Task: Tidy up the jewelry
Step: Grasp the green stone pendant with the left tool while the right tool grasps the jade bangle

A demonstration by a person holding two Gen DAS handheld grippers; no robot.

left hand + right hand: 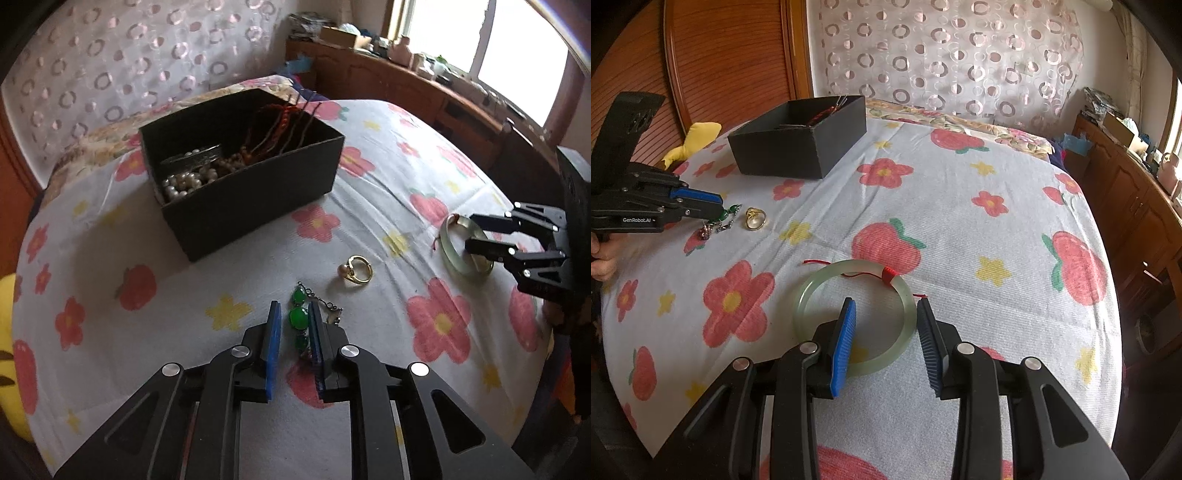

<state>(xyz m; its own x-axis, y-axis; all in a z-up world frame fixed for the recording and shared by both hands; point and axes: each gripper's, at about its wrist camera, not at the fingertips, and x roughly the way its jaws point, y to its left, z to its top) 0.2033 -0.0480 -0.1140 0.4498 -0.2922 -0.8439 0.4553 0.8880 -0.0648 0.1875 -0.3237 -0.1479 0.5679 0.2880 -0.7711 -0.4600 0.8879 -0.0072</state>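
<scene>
A: Where did the jewelry lie?

B: Most of it sat in the black box at the far left of the bed: pearls, beads and red cords. Three pieces were out on the flowered sheet: a green-stone bracelet nearest, a gold ring just right of it, and a pale bangle well apart to the right.

A: What was the left gripper doing?

B: It pointed steeply down over the bracelet, its jaws narrow, one blue pad on each side of the green stones. Whether the pads pressed on the stones I could not tell; a sliver of gap showed on the left side. I judged it was set that way to pinch the chain across its width.

A: And the right gripper?

B: Its jaws stood moderately wide and straddled the bangle's rim, the left pad inside the ring, the right pad outside. They did not touch it. That placement suited gripping the rim's thickness rather than spanning the hoop.

A: Next?

B: Probably close, lift, and carry each piece to the box.
</scene>
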